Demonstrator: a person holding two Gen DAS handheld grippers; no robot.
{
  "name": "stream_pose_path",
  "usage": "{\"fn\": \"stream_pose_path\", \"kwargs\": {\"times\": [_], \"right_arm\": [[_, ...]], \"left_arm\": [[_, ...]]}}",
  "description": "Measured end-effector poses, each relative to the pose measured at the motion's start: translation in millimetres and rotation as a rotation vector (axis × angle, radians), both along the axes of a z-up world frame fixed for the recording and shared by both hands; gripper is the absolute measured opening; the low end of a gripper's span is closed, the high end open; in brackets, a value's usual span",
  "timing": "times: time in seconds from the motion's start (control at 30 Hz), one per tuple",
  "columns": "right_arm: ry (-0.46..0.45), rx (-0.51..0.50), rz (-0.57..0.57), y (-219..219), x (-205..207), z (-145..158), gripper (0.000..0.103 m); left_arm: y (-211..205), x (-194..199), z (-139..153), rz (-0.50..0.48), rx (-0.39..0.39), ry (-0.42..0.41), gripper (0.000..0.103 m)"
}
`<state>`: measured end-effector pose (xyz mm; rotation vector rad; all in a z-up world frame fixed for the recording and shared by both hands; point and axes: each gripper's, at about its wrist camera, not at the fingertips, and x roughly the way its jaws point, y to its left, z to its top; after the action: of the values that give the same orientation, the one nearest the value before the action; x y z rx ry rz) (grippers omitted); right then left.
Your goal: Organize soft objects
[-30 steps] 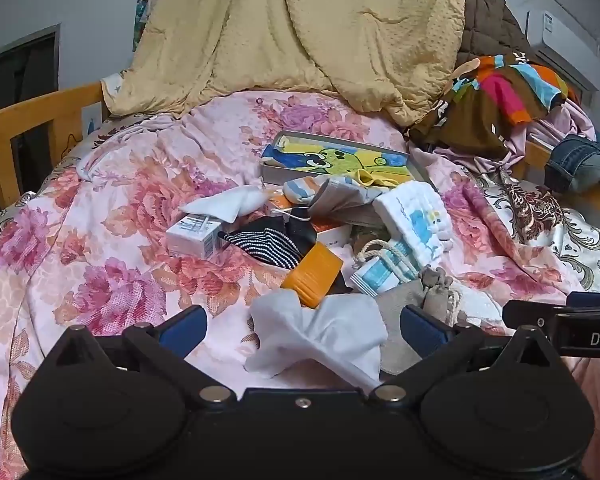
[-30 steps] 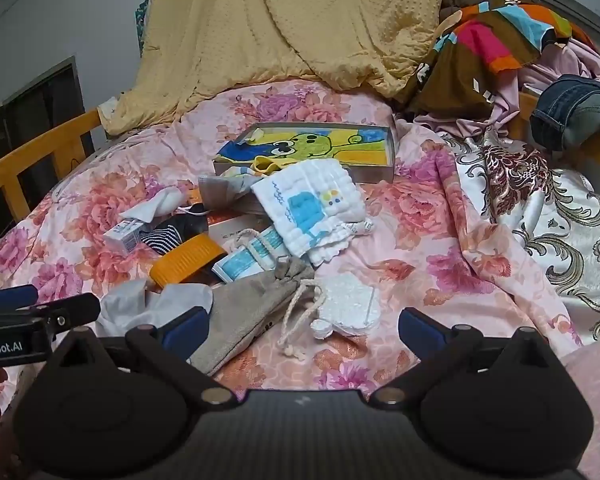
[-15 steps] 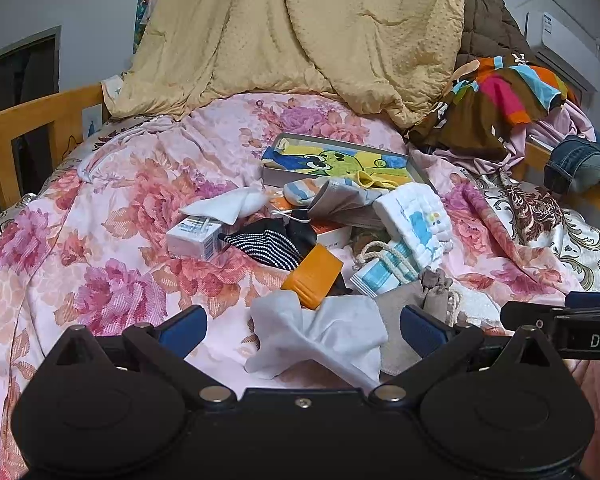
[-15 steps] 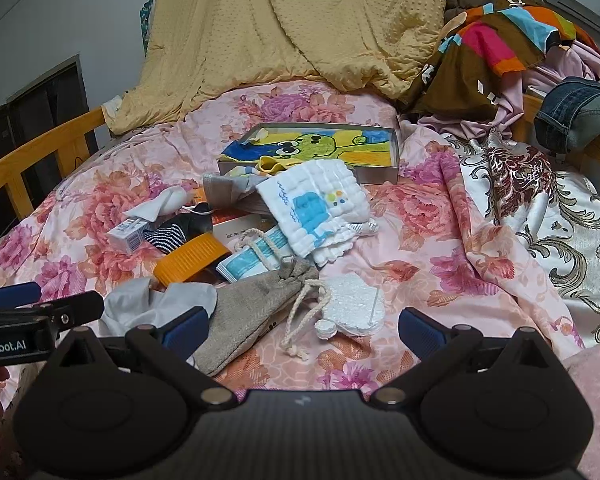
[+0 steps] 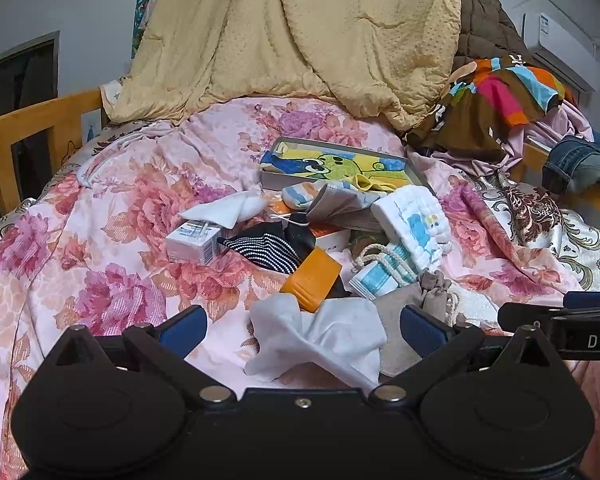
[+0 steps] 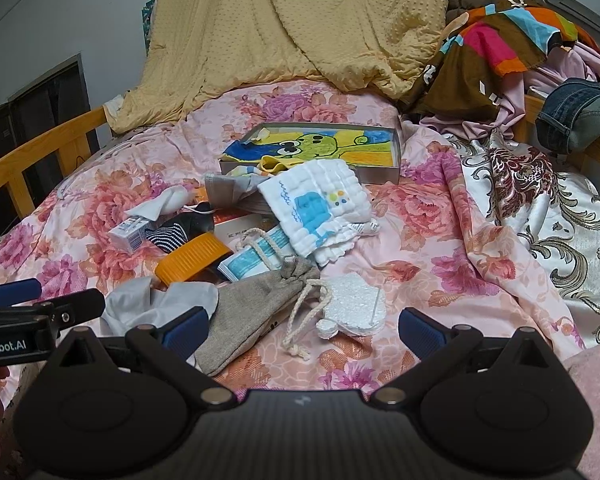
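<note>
A heap of soft things lies on the floral bed. A crumpled white cloth [image 5: 320,336] sits between the fingers of my open left gripper [image 5: 303,330], nothing clamped. Behind it are an orange lid [image 5: 312,278], a striped dark sock [image 5: 266,248], a grey mask [image 5: 340,208] and a white quilted washcloth [image 5: 414,220]. My open right gripper [image 6: 302,330] hovers over a grey drawstring pouch [image 6: 252,304] and a white foam piece [image 6: 354,308]. The washcloth [image 6: 320,204] lies ahead, before a shallow box [image 6: 316,148] lined with a cartoon cloth.
A yellow blanket [image 5: 300,40] hangs at the head of the bed. Piled clothes [image 6: 500,40] and jeans [image 6: 580,112] sit at the right. A wooden rail [image 5: 28,128] runs along the left. A small carton [image 5: 196,240] and a blue-white packet [image 6: 256,258] lie in the heap.
Both grippers have barely drifted; the right view has crept slightly forward and down toward the pouch. Nothing was grasped or released.
</note>
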<state>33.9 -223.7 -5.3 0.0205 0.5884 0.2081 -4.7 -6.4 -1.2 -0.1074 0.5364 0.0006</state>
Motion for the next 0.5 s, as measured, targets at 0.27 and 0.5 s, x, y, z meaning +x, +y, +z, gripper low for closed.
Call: {"fn": "stream_pose_path", "kwargs": {"times": [0.27, 0.5], "right_arm": [[0.001, -0.001, 0.001, 0.9, -0.5, -0.2, 0.103], [0.002, -0.002, 0.000, 1.1, -0.4, -0.1, 0.103]], "left_arm": [[-0.1, -0.4, 0.9, 0.000, 0.001, 0.000, 0.102], [-0.6, -0.7, 0.2, 0.002, 0.003, -0.001, 0.102]]}}
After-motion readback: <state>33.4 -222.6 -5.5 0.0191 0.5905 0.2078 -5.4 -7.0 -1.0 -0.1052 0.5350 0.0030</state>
